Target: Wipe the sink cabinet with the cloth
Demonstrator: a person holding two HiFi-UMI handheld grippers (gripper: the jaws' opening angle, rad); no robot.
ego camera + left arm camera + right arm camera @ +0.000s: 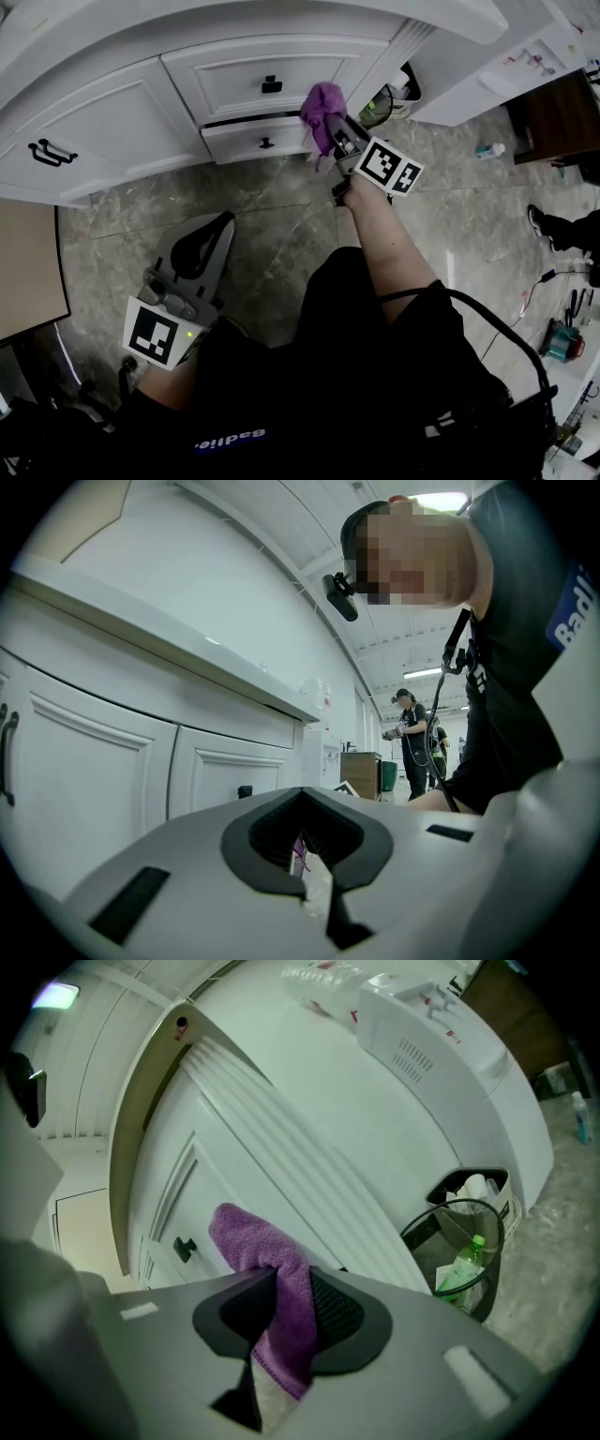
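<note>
Above a grey marbled floor [281, 202], our right gripper [330, 129] clenches the purple terry cloth [322, 101] against the white panelled sink cabinet [112, 122]. Our left gripper [223, 225] hangs closed and empty.

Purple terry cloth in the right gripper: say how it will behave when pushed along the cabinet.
Likely floppy: the purple terry cloth bunches and hangs loose past the right gripper's jaws. Probably light and grippy rather than slippery, given its fuzzy pile.

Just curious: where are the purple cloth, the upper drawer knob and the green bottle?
purple cloth [323, 109]: head view, bunched top.
upper drawer knob [272, 85]: head view, middle.
green bottle [466, 1265]: right gripper view, body.
</note>
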